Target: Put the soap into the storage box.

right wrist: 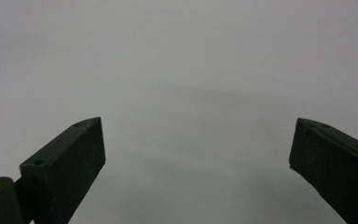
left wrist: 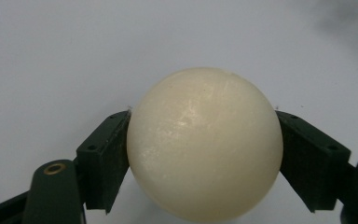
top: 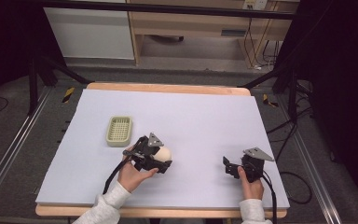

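Table [top: 205,116]: a pale mat covered it, with a wooden edge showing at the far and near sides. It took up the middle of the high view.

Tray [top: 119,130]: a small pale-green slotted basket, lying flat on the mat left of centre. It sat just to the far left of my left claw, apart from it, and I could see nothing in it.

Left claw [top: 164,157]: I held it in my left hand [top: 133,175], near the middle of the mat and a little to the left. It pointed right. Its jaws were pinching the ball, one black pad pressed against each side, as the left gripper view showed.

Right claw [top: 228,167]: I held it in my right hand [top: 251,186], near the right near corner of the mat, well apart from the left claw. It pointed left. Its jaws stood spread wide, with bare mat between them in the right gripper view.

Ball [left wrist: 204,143]: cream-white, smooth, round, faintly scuffed. It was caught between the left claw's jaws, just right of the tray and low over the mat; I could not tell whether it touched the mat.
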